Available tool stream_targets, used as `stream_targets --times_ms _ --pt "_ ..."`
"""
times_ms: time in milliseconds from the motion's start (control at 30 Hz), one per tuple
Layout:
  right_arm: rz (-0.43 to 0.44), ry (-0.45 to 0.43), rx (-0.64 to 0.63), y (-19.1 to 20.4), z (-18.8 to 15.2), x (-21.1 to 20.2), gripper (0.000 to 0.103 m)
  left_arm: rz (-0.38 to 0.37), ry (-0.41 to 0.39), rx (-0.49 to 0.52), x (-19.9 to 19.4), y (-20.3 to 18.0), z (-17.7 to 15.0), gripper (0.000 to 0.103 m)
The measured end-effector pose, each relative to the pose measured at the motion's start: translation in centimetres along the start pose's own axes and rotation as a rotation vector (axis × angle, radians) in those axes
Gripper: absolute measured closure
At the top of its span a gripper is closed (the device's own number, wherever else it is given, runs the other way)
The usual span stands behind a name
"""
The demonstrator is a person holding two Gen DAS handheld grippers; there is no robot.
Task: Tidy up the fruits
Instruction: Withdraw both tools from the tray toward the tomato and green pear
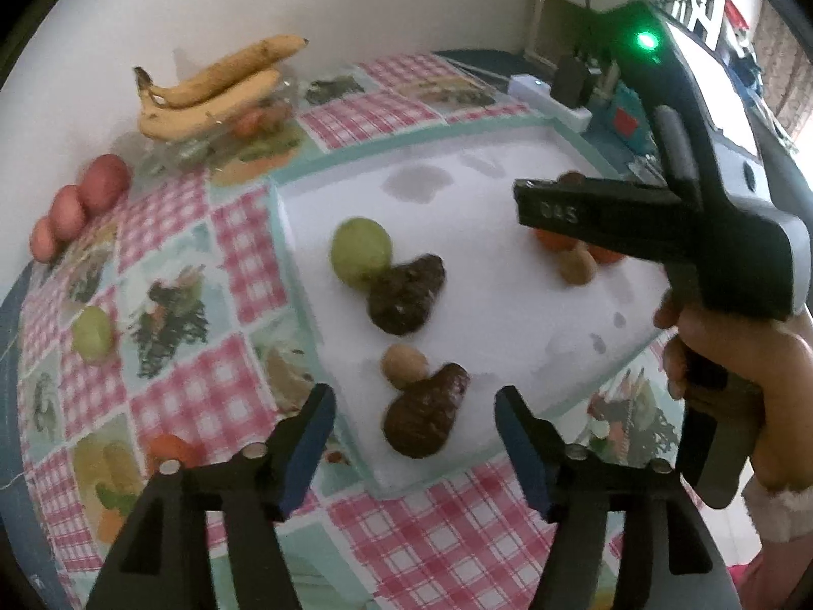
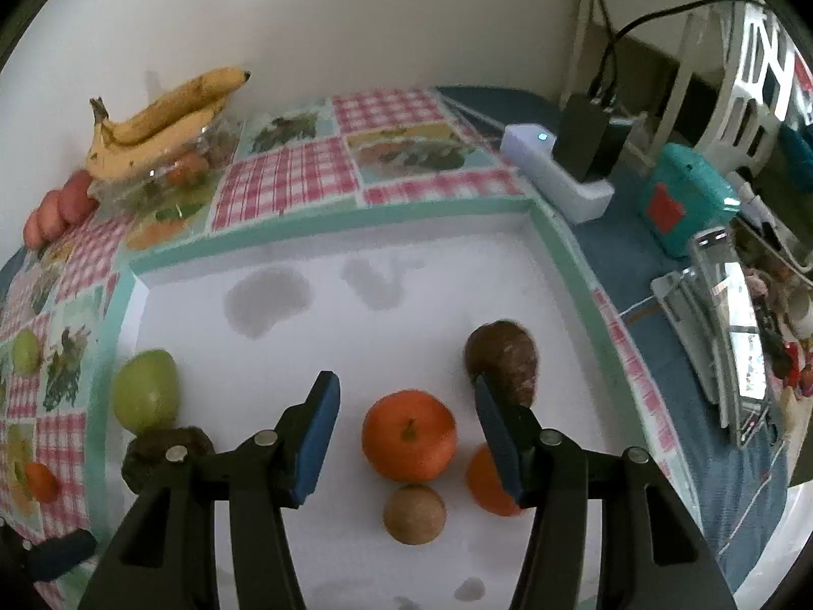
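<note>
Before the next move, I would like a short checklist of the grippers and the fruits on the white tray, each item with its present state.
1. Left gripper open, holding nothing: ok.
2. Right gripper open, holding nothing: ok.
3. Dark brown fruit below the left gripper rests on the white tray: ok.
4. Orange lies free between the right fingers: ok.
5. All fruits on the tray: not ok; the bananas and a green fruit lie on the tablecloth.
</note>
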State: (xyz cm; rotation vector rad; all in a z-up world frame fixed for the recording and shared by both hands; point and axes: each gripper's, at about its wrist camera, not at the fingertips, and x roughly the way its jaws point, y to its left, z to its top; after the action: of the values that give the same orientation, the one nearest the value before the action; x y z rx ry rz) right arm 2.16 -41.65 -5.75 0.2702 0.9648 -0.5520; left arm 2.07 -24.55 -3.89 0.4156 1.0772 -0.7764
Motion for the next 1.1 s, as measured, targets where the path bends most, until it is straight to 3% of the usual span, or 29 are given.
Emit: stream_targets --times_ms 133,267,333,533,600,700,867,933,1000,1100 --pt "0.003 -0.022 -0.018 0.5 0.3 -0.9 0.046 0.006 -0.003 -0.049 -0.6 1.6 0.1 0.028" --pt "-0.001 -0.04 -0.054 1.4 0.4 -1.7 0.043 0.059 -0.003 -0.106 -1.1 3.7 0.0 0.026" --pt "-0.005 -0.041 -0.07 1.9 0.3 -1.7 0.029 0.096 -0.01 -0.154 -1.2 5.2 0.1 0.021" --pt "-0.007 -0.039 -0.111 2.8 0.0 -1.6 0.029 0.206 -0.053 -0.33 -2.2 10.4 -0.4 0.001" --pt "0.0 -0.034 -0.111 3.0 0.0 -1.6 0.028 0.237 -0.065 -0.384 -2.4 11.8 -0.7 0.0" --pt "0.014 -0.033 -0.117 3.4 -0.2 -1.6 0.018 0.281 -0.069 -0.449 -2.4 13.6 -1.3 0.0" --pt "0.024 -0.031 -0.119 3.7 -0.3 -1.7 0.018 0.352 -0.084 -0.537 -2.5 16.1 -2.2 0.0" --pt "0.047 -0.026 -0.09 3.5 -0.4 -1.8 0.016 0.363 -0.092 -0.573 -2.8 17.2 -2.6 0.0" --pt "0.069 -0.029 -0.062 3.2 -0.4 -2.0 0.007 0.364 -0.097 -0.605 -3.0 18.0 -2.8 0.0" --pt "0.063 -0.052 -0.056 3.2 -0.4 -2.5 0.006 0.359 -0.101 -0.653 -3.5 19.4 -3.4 0.0"
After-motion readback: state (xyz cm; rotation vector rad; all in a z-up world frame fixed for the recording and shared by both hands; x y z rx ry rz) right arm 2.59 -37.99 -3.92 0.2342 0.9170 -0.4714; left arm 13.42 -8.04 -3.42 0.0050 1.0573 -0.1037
